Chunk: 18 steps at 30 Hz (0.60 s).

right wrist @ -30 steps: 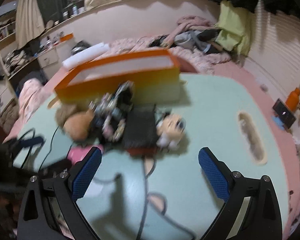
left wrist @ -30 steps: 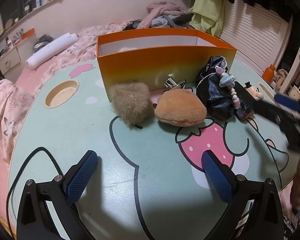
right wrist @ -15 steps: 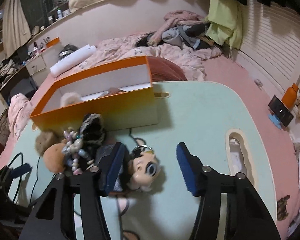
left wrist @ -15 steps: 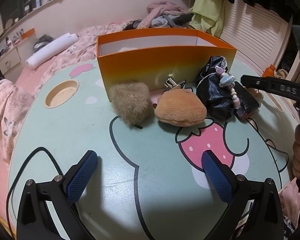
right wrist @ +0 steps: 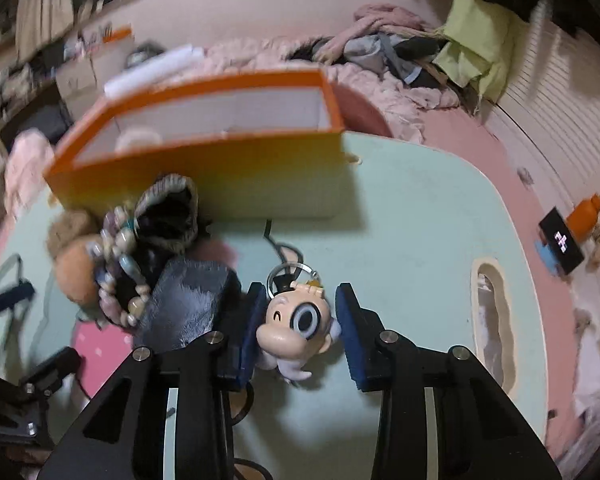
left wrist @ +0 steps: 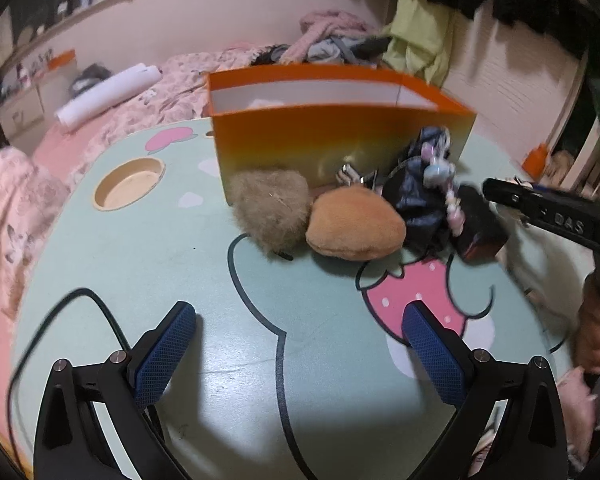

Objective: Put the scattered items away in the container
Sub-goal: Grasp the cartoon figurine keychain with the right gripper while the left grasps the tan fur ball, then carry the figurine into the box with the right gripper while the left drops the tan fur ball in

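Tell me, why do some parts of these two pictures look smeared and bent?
Right wrist view: the orange box and bead string are motion-blurred, while the figurine keychain between the right gripper pads stays fairly sharp. Left wrist view: mild blur, the brown plush soft-edged. Both views: fisheye lenses curve the table edges.
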Each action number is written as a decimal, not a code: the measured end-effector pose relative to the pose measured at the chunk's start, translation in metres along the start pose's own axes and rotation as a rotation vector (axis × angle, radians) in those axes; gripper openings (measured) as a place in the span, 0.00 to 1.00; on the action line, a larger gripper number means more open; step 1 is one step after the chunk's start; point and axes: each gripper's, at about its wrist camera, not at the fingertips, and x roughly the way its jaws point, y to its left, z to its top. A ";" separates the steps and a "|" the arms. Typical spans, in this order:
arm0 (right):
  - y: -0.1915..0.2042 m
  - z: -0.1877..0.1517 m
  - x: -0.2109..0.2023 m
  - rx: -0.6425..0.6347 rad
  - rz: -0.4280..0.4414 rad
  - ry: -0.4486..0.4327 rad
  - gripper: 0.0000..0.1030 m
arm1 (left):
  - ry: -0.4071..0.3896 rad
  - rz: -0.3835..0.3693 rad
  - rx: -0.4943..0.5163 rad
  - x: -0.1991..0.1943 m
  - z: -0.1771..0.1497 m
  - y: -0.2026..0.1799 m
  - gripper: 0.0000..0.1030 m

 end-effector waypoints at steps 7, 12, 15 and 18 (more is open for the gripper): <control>-0.011 -0.003 -0.036 0.056 0.075 -0.162 0.35 | -0.085 -0.074 -0.158 -0.015 0.031 0.033 0.94; -0.006 0.000 -0.033 0.055 0.083 -0.158 0.35 | -0.001 -0.121 -0.231 0.011 0.061 0.044 0.81; -0.004 -0.002 -0.034 0.054 0.079 -0.154 0.35 | 0.099 -0.105 -0.220 0.041 0.065 0.037 0.64; -0.003 -0.002 -0.033 0.055 0.078 -0.153 0.35 | 0.068 -0.022 -0.159 0.044 0.064 0.028 0.42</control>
